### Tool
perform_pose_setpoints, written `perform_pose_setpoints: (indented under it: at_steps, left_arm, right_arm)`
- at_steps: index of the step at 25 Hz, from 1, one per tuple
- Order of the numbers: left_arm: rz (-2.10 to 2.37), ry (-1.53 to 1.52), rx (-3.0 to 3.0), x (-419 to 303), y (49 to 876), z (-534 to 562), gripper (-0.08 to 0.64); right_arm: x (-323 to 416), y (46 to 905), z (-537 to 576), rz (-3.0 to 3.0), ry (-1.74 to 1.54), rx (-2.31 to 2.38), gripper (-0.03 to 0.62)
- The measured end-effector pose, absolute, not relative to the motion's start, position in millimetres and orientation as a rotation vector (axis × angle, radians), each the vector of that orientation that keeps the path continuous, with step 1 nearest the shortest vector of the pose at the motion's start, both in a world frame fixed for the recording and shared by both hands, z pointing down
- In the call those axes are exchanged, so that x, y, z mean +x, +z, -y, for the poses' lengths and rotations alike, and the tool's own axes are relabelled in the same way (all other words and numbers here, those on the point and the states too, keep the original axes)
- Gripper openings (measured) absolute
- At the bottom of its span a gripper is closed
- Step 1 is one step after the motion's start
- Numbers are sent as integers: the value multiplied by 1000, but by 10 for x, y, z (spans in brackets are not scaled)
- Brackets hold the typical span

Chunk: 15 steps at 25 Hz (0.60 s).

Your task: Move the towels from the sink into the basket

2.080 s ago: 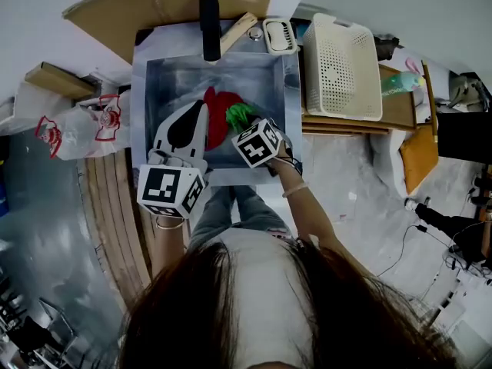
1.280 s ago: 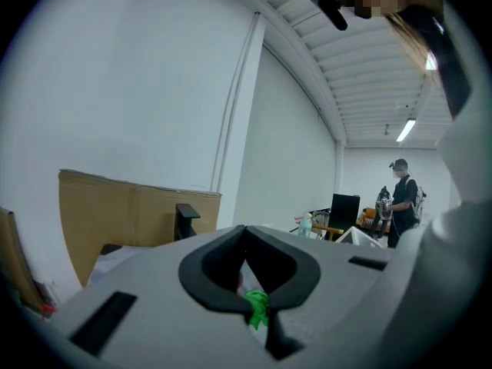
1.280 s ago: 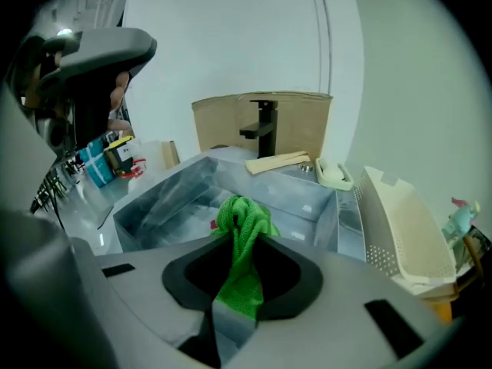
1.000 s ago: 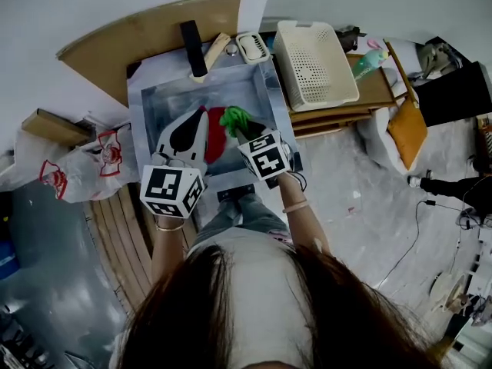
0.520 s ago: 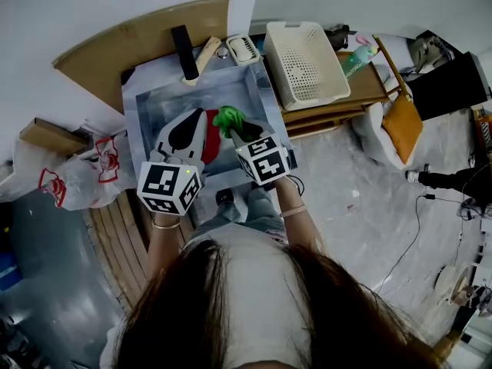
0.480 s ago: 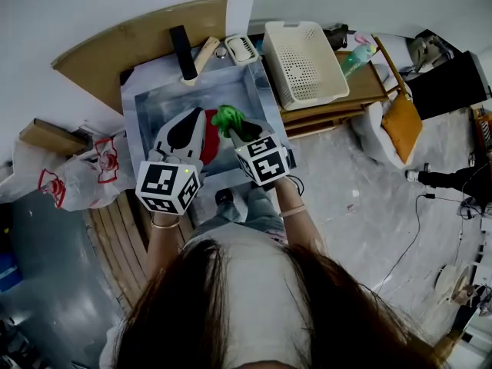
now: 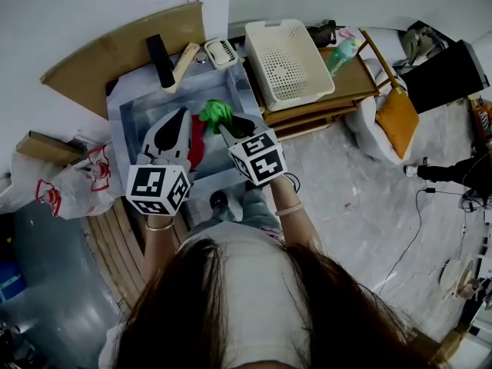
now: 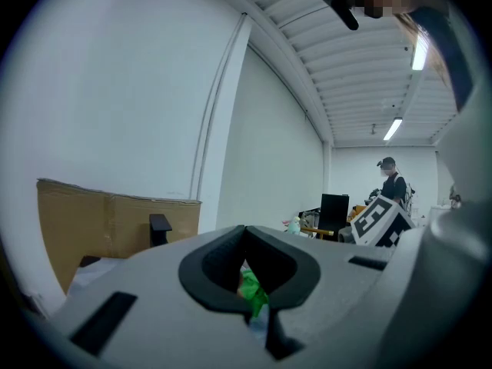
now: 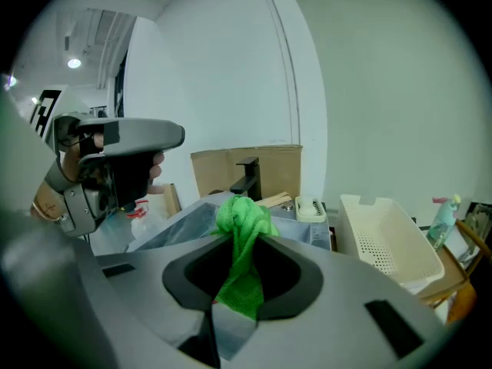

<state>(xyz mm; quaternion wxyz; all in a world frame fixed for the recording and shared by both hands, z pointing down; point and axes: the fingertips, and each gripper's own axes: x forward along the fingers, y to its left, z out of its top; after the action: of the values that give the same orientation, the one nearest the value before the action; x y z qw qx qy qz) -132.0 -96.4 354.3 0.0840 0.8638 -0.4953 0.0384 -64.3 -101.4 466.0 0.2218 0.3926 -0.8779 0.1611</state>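
The right gripper (image 9: 231, 314) is clamped on the green towel (image 9: 244, 229), a bunched, twisted wad rising above its jaws. The left gripper (image 8: 257, 325) has its jaws together, empty. The crumpled red towel (image 7: 197, 135) lies between both grippers, inside the sink (image 7: 127, 118). The basket (image 7: 286, 52) stands to the right gripper's right.

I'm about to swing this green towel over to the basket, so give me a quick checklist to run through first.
1. Grip: ok. The right gripper has its fingers shut on the green towel, which bunches above them.
2. Basket ready: ok. The basket beside the sink looks empty.
3. Left gripper out of the way: ok. It is shut and empty, to the left of the right gripper.
4. Towel's hanging end above the sink rim: cannot tell.
5. Sink emptied: not ok. A red towel lies in it.
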Motion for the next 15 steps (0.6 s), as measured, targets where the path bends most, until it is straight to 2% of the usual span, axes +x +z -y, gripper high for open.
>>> perform_pose_setpoints:
  at_steps: [15]
  left_arm:
    - [1465, 103, 2595, -561, 3468, 1240, 5]
  right_arm:
    - [202, 4301, 1318, 2475, 345, 1164, 104]
